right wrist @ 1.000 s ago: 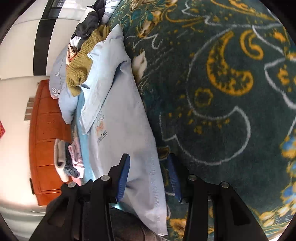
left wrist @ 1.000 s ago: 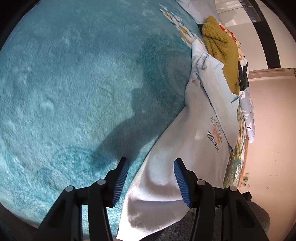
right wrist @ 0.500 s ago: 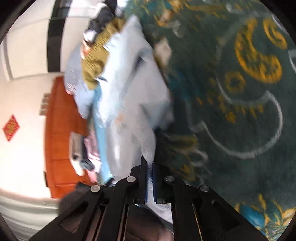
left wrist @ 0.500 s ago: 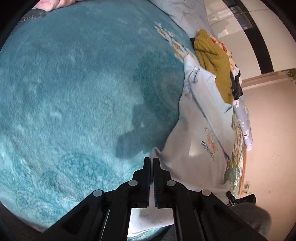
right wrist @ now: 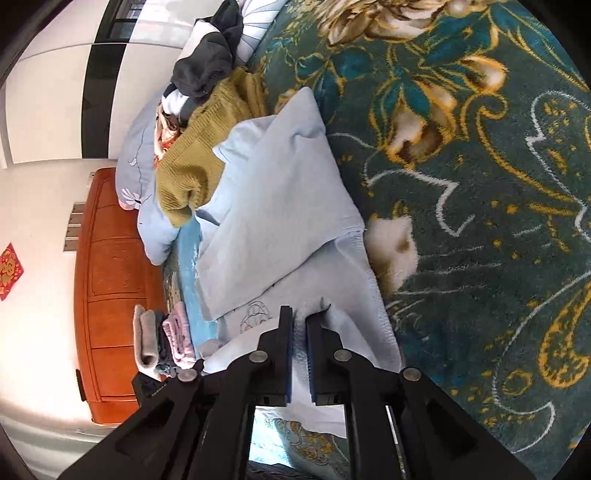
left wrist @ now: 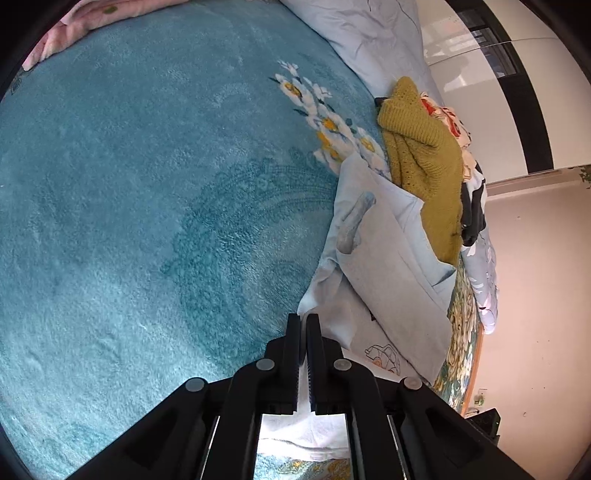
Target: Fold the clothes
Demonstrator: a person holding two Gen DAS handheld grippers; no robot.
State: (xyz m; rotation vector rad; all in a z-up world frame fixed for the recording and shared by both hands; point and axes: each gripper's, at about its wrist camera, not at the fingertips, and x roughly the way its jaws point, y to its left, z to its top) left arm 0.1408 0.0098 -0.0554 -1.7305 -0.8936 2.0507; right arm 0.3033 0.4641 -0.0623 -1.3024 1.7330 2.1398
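A light blue shirt (left wrist: 391, 258) with a small printed logo lies on the bed, its sleeve folded across the body. My left gripper (left wrist: 303, 321) is shut on the shirt's lower edge and holds it lifted over the teal blanket (left wrist: 147, 184). In the right wrist view the same shirt (right wrist: 280, 206) lies along the dark floral blanket (right wrist: 480, 184). My right gripper (right wrist: 299, 314) has a bunch of the hem between its pads. Its jaws are opening slightly, with the cloth still pinched.
A mustard knit sweater (left wrist: 421, 147) and a dark garment (right wrist: 207, 70) are piled past the shirt's collar, beside a pale blue pillow (left wrist: 369, 33). Folded clothes (right wrist: 162, 339) are stacked by the orange wooden headboard (right wrist: 110, 277). The bed's edge and a wall run along the right of the left wrist view.
Both grippers went from open astride the shirt's lower edge to shut on it. They then carried the hem forward toward the collar, so the shirt now looks shorter.
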